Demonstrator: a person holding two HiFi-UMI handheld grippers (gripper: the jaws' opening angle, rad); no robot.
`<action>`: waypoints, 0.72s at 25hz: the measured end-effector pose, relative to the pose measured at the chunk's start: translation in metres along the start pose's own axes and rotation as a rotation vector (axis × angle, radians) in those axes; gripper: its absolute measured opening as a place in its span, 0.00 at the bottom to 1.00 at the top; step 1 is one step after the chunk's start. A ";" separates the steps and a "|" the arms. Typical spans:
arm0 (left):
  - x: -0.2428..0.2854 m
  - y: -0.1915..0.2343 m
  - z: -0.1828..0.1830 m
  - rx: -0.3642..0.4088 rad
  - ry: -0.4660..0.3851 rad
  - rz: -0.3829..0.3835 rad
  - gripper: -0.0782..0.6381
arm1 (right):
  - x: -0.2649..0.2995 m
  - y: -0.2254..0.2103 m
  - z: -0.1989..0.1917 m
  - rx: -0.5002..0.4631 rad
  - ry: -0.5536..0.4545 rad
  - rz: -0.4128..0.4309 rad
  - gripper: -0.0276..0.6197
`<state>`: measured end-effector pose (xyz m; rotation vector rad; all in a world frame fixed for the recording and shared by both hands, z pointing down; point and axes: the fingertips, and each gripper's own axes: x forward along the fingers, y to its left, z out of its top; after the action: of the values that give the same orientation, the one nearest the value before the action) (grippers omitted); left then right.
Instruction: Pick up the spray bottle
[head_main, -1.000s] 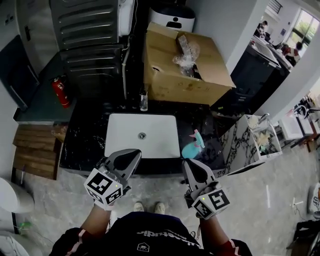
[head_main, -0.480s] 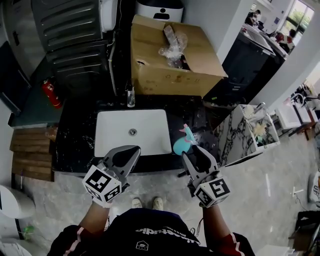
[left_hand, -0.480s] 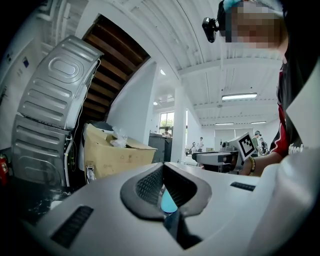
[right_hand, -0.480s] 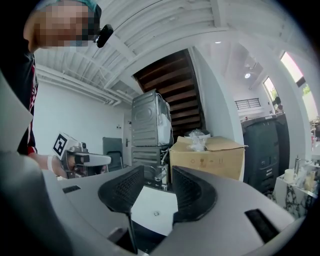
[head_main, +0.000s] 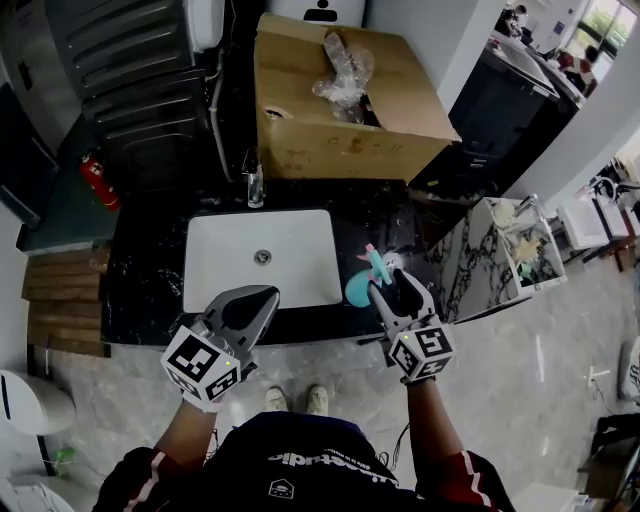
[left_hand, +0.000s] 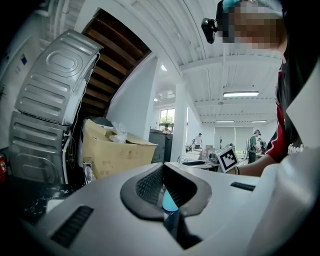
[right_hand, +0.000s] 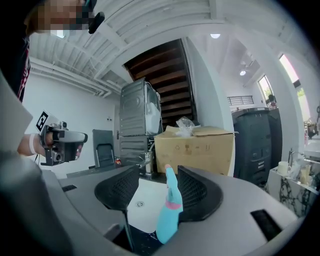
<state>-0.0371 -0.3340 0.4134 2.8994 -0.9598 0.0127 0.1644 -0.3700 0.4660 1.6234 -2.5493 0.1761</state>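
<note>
The spray bottle (head_main: 356, 286) is teal with a pink collar and stands on the black counter just right of the sink. In the right gripper view the bottle (right_hand: 169, 214) rises between the two pads, close to the right-hand one, with a gap on its left. My right gripper (head_main: 390, 283) (right_hand: 159, 171) has its jaws opening wide around the bottle, and the pads do not press on it. My left gripper (head_main: 270, 294) (left_hand: 163, 167) hovers over the sink's front edge, shut and empty. A teal sliver of the bottle (left_hand: 168, 201) shows through its jaws.
A white sink basin (head_main: 300, 262) is set in the black marble counter (head_main: 150, 280). Behind it are a large cardboard box (head_main: 330, 140) and a small glass bottle (head_main: 254, 187). A marble side table (head_main: 478, 262) stands to the right, and a red fire extinguisher (head_main: 96, 181) is at the left.
My right gripper moved forward and down to the spray bottle, and its jaws went from shut to wide apart around it. The left gripper edged forward, still shut.
</note>
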 end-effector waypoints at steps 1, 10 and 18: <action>0.002 0.001 -0.003 -0.004 0.004 0.001 0.13 | 0.005 -0.004 -0.005 0.005 0.007 -0.001 0.44; 0.017 0.014 -0.016 -0.013 0.048 0.026 0.13 | 0.046 -0.032 -0.036 0.042 0.061 0.017 0.43; 0.018 0.022 -0.017 -0.015 0.055 0.056 0.13 | 0.057 -0.033 -0.043 0.053 0.068 0.050 0.28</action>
<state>-0.0349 -0.3607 0.4322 2.8417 -1.0270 0.0885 0.1715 -0.4279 0.5190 1.5443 -2.5565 0.3007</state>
